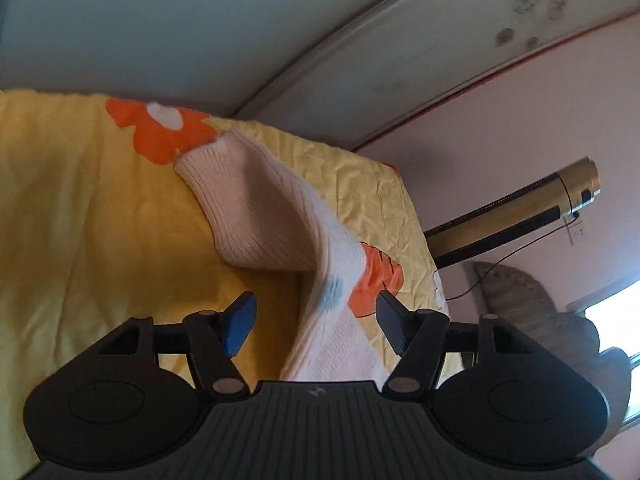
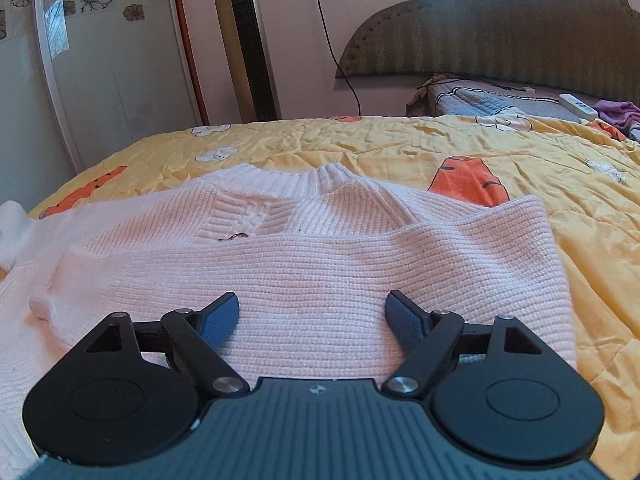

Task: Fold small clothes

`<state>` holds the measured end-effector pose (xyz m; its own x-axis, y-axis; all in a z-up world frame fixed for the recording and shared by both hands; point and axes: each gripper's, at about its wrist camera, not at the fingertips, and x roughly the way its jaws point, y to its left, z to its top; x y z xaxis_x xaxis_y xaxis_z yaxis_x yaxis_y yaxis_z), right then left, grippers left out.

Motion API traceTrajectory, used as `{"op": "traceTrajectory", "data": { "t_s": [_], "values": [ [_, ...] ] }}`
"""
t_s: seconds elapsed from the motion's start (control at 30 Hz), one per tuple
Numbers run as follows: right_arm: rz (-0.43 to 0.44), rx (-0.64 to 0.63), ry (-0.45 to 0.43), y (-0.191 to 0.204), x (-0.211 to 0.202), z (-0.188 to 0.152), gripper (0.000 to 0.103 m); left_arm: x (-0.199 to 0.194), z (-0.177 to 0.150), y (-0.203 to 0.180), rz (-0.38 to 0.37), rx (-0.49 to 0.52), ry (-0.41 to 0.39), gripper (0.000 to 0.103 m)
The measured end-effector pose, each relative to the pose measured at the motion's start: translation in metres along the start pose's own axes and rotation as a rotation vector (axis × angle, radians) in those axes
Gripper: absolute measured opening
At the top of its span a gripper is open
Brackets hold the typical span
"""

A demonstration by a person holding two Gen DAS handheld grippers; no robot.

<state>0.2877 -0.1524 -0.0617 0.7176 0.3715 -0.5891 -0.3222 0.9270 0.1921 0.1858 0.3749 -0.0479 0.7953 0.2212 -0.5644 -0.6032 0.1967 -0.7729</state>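
A pale pink knit sweater (image 2: 304, 256) lies on a yellow bedspread (image 2: 400, 140), collar away from me, its right side folded over the body. My right gripper (image 2: 312, 316) is open just above the folded part, holding nothing. In the tilted left wrist view, a sleeve of the sweater (image 1: 260, 216) rises off the bedspread (image 1: 80, 220) and runs down between the fingers of my left gripper (image 1: 316, 316). The left jaws stand wide apart, and the knit passes loosely between them.
A tower fan (image 2: 248, 40) and a mirrored wardrobe door (image 2: 100, 60) stand beyond the bed's far edge. A padded headboard (image 2: 500, 24), a white remote (image 2: 578, 105) and purple cloth (image 2: 618, 114) are at the far right. The bedspread has orange carrot prints (image 2: 472, 180).
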Motion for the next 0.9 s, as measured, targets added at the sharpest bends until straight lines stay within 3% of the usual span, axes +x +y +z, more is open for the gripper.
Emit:
{"op": "traceTrajectory", "data": {
  "t_s": [0.1,0.3,0.4,0.43,0.53,0.6,0.7,0.77,0.83,0.9],
  "values": [
    [0.004,0.005,-0.002,-0.001,-0.001,0.0,0.082,0.023,0.025,0.01,-0.019,-0.125,0.053,0.065],
    [0.005,0.007,-0.002,-0.001,-0.001,0.0,0.083,0.046,0.046,-0.005,0.111,-0.046,-0.022,0.063],
    [0.011,0.014,-0.004,-0.001,-0.001,0.0,0.083,0.052,0.047,-0.014,0.122,0.058,-0.016,0.01],
    [0.013,0.016,-0.005,-0.001,-0.001,0.0,0.083,0.049,0.045,-0.017,0.147,0.108,-0.023,0.01],
    [0.021,0.024,-0.006,-0.002,-0.001,0.0,0.084,0.041,0.024,-0.049,0.241,0.374,-0.123,0.009],
    [0.024,0.028,-0.008,-0.003,-0.002,0.0,0.084,0.028,-0.014,-0.082,0.251,0.647,-0.229,0.009],
    [0.03,0.036,-0.01,-0.004,-0.002,0.0,0.084,0.009,-0.095,-0.117,0.12,1.015,-0.293,0.009],
    [0.031,0.037,-0.01,-0.004,-0.002,0.001,0.084,-0.002,-0.158,-0.126,0.032,1.225,-0.273,0.009],
    [0.03,0.037,-0.01,-0.004,-0.003,0.001,0.084,-0.007,-0.215,-0.123,-0.053,1.334,-0.196,0.009],
    [0.03,0.037,-0.01,-0.004,-0.003,0.001,0.084,-0.002,-0.26,-0.116,-0.081,1.409,-0.092,0.009]
  ]
}}
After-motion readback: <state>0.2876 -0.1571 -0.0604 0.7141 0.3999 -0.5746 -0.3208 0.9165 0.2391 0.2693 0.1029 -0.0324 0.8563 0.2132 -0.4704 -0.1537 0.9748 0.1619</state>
